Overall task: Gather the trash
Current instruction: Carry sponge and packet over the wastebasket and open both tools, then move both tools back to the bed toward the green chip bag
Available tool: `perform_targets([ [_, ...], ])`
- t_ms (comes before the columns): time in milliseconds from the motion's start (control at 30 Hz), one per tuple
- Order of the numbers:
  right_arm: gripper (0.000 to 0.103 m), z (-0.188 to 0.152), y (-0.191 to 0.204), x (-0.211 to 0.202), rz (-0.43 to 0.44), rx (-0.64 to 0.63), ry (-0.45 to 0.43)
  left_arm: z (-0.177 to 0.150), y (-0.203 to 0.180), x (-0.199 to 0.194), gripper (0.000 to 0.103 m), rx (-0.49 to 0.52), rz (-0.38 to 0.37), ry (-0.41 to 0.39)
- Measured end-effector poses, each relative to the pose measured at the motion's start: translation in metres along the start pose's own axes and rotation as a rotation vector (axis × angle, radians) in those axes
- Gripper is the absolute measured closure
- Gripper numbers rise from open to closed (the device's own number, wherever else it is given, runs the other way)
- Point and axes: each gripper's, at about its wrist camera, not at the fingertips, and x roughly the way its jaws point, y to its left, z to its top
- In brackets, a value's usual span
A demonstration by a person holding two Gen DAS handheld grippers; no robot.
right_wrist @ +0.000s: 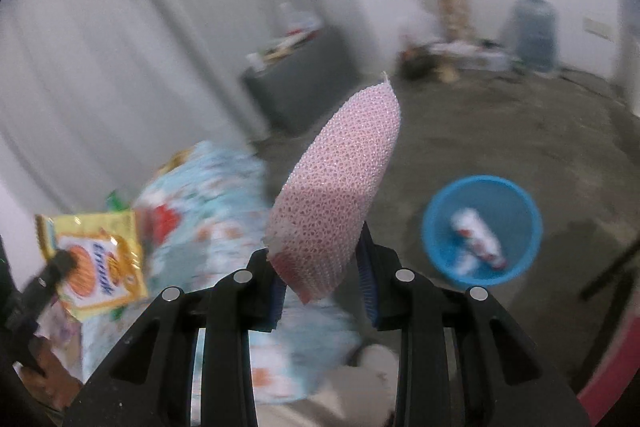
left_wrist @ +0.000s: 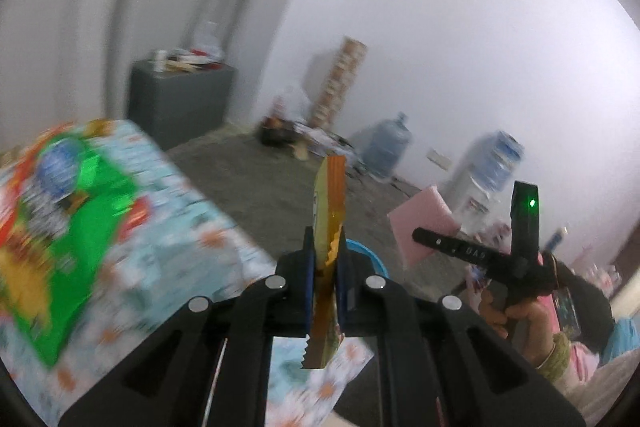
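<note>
Left fingers (left_wrist: 325, 269) pinch a yellow biscuit wrapper (left_wrist: 329, 203); right fingers (right_wrist: 322, 285) pinch a pink sponge (right_wrist: 340, 195).

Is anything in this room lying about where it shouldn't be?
Yes. A bright green wrapper lies loose on the flowered tablecloth, unlike the wrapper already inside the blue basin. Clutter is also strewn along the far wall; it is too blurred to identify.
</note>
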Motion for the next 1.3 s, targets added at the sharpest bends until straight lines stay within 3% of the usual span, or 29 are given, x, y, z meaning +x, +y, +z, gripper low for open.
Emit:
perform_targets([
  [133,0.074,-0.001,-0.051,0.005,-0.094,0.092,0.009,0.024,-0.031,0.072,0.095,0.043,-0.080,0.112],
  [267,0.074,-0.003,-0.100,0.025,-0.157,0.182,0.047,0.031,-0.063,0.156,0.095,0.105,-0.107,0.258],
  [433,0.073,-0.007,-0.151,0.074,-0.206,0.285,0.139,0.015,-0.090,0.263,0.095,0.134,-0.107,0.459],
  [567,0.072,-0.006,-0.179,0.115,-0.228,0.346,0.200,-0.001,-0.104,0.330,0.094,0.161,-0.088,0.551],
  [667,0.068,0.000,-0.201,0.144,-0.249,0.373,0.218,-0.008,-0.107,0.375,0.093,0.157,-0.073,0.588],
  [733,0.059,0.002,-0.209,0.158,-0.261,0.389,0.229,-0.014,-0.113,0.399,0.086,0.173,-0.063,0.601],
  [767,0.048,0.003,-0.217,0.169,-0.250,0.407,0.228,-0.018,-0.112,0.412,0.084,0.167,-0.048,0.620],
  [833,0.042,0.003,-0.222,0.177,-0.281,0.427,0.233,-0.021,-0.112,0.424,0.071,0.140,-0.016,0.643],
  [1000,0.038,-0.009,-0.219,0.168,-0.254,0.467,0.211,-0.017,-0.108,0.417,0.056,0.124,-0.021,0.616],
  [1167,0.037,-0.011,-0.207,0.143,-0.245,0.425,0.174,0.001,-0.115,0.385,0.050,0.156,-0.022,0.550],
  [1300,0.028,-0.003,-0.181,0.124,-0.267,0.340,0.118,0.025,-0.117,0.335,0.043,0.144,-0.044,0.473],
])
